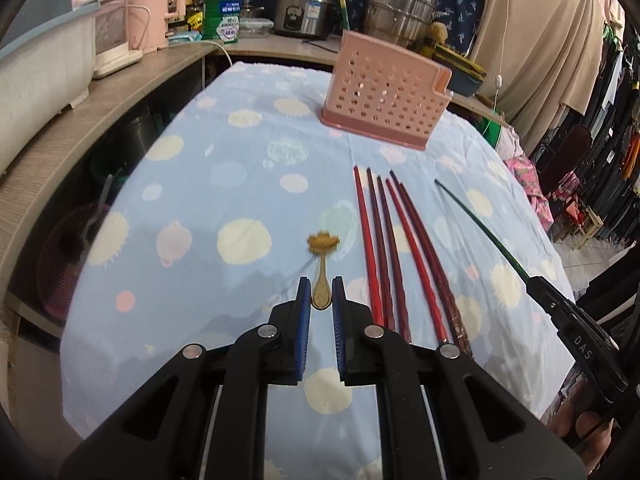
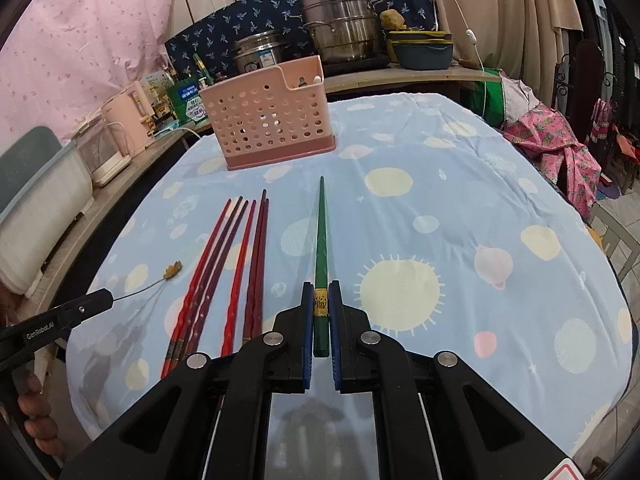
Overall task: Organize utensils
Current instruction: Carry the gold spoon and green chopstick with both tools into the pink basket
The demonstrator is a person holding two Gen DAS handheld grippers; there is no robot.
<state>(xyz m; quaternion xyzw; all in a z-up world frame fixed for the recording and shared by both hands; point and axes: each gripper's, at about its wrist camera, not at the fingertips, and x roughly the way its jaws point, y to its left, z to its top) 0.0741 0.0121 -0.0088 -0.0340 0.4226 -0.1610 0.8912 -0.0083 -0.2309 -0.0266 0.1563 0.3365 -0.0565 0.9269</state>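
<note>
Green chopstick: I have one dark green chopstick with a gold band (image 2: 321, 264) in my right gripper (image 2: 321, 312) — jaws closed onto its thick end, tip pointing toward the holder, lifted off the cloth as far as I can judge.
Gold spoon: one small gold spoon with a flower-shaped handle end (image 1: 322, 268) sits in my left gripper (image 1: 322, 300); jaws narrowed on the bowl end, flower end sticking forward. Whether the pads truly bite I can't tell for certain, though the right view shows it held clear of the cloth.
Red chopsticks: I count six red and dark-red chopsticks (image 1: 394, 248) lying side by side on the desk between the two grippers, touching or nearly so, untouched.
Holder: one pink perforated plastic utensil holder (image 2: 266, 120) stands upright at the far end of the desk, well apart from the chopsticks. Something pale shows in its small side compartment — I can't make out what.
Progress: early, in my judgement. Two pieces are in hand, none of these visibly stowed; the six red ones are left.
Desk: blue cloth with pale dots (image 2: 460, 208) covers it.
</note>
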